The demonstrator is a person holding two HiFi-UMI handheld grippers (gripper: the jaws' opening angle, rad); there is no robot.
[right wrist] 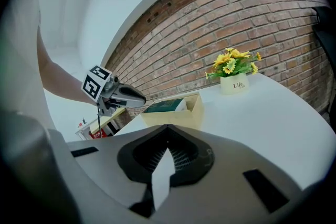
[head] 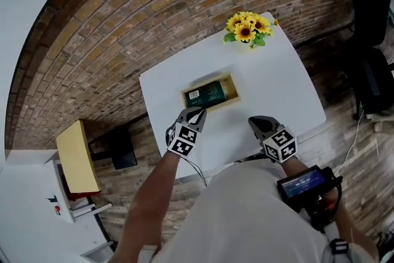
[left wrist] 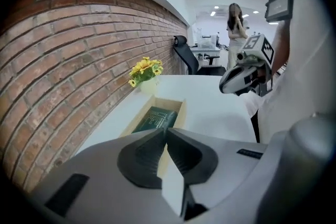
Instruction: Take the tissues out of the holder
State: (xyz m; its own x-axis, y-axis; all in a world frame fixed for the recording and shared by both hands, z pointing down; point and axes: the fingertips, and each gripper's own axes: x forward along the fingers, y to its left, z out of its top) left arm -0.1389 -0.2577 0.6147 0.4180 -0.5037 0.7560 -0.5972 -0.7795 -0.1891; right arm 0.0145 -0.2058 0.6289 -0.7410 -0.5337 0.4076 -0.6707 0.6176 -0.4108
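Both grippers are pinched closed on nothing. The left gripper hangs at the near wall of the open light-wood box holder, where the dark green tissue pack lies. The right gripper hovers apart. The approach seems in hand; next, the left jaws need to spread and drop around the pack.
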